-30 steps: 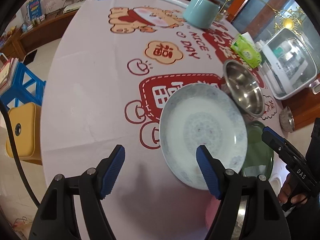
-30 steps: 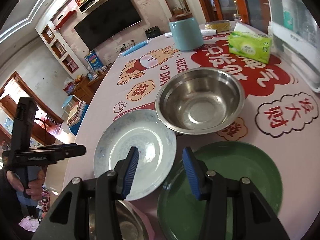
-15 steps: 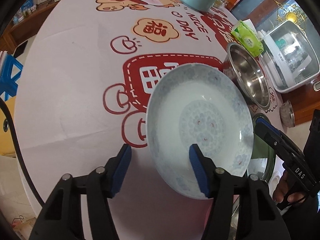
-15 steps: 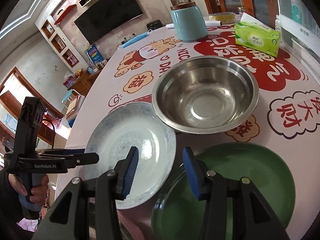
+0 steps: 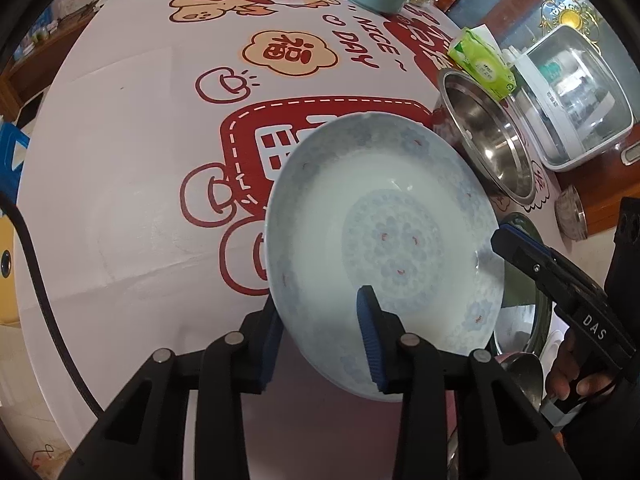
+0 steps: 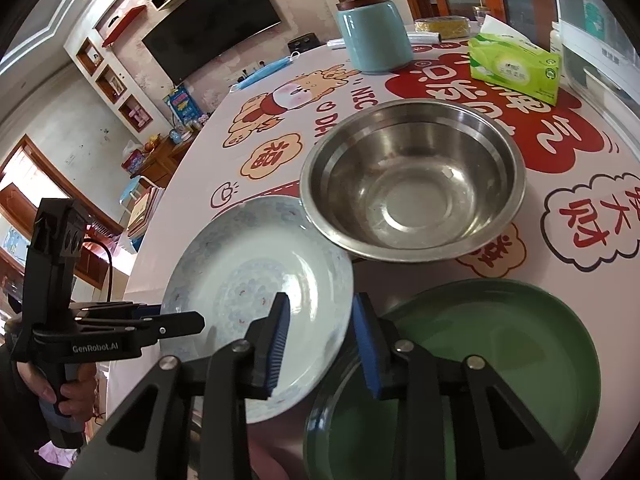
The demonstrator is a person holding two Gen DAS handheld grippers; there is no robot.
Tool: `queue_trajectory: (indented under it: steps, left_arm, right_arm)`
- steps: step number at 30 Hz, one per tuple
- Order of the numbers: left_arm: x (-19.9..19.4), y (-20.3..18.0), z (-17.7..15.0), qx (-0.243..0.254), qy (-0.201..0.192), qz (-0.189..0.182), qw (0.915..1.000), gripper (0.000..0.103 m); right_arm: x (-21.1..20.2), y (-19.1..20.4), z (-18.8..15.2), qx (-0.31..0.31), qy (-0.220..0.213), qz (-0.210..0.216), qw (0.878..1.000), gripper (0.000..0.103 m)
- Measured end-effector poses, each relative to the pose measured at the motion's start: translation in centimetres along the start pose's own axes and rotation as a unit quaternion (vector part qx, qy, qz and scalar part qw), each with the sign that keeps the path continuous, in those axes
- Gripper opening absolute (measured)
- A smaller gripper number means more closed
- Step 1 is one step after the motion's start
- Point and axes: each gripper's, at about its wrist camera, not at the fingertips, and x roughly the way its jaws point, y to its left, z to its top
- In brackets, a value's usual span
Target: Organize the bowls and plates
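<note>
Both grippers have closed in on the plate [image 5: 384, 232].
Left gripper [image 5: 320, 336] and right gripper [image 6: 320, 340] each straddle its rim, where before they stood wider; grip unclear.

Two plates are counted, one pale blue plate [image 6: 256, 280] and one green plate [image 6: 480, 360]. One large steel bowl [image 6: 412, 184] is seen. One teal jar [image 6: 374, 36] and one tissue pack [image 6: 514, 66] are counted too.

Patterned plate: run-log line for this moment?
left tongs: astride patterned plate rim, just been closing, grip unclear | right tongs: astride opposite rim, just been closing, grip unclear | steel bowl, green plate: alongside
</note>
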Motion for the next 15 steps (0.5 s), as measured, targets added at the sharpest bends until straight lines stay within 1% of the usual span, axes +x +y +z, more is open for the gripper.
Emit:
queue_trajectory:
  steps: [2, 3, 7, 9, 12, 15]
  left_arm:
    - [0.0, 0.0, 0.0, 0.0, -0.001, 0.001, 1.0, 0.034]
    - [0.0, 0.0, 0.0, -0.001, -0.002, 0.002, 1.0, 0.03]
    - [-0.1, 0.6, -0.2, -0.008, -0.005, 0.002, 1.0, 0.02]
    - [-0.1, 0.9, -0.1, -0.013, -0.006, 0.002, 0.9999, 0.017]
    - [-0.1, 1.1, -0.1, -0.017, -0.007, 0.002, 0.9998, 0.017]
    - [-0.1, 1.0, -0.1, -0.015, -0.007, 0.007, 0.9998, 0.017]
  right_arm:
    - [0.2, -0.2, 0.0, 0.005, 0.006, -0.002, 1.0, 0.026]
    - [0.3, -0.3, -0.1, 0.006, 0.008, -0.002, 1.0, 0.025]
    - [0.6, -0.1, -0.1, 0.007, 0.006, -0.01, 1.0, 0.024]
    - [0.6, 0.0, -0.1, 0.006, 0.007, -0.013, 1.0, 0.024]
    - [0.7, 0.2, 0.0, 0.001, 0.011, -0.025, 1.0, 0.019]
    - [0.7, 0.0, 0.0, 0.001, 0.015, -0.033, 0.999, 0.012]
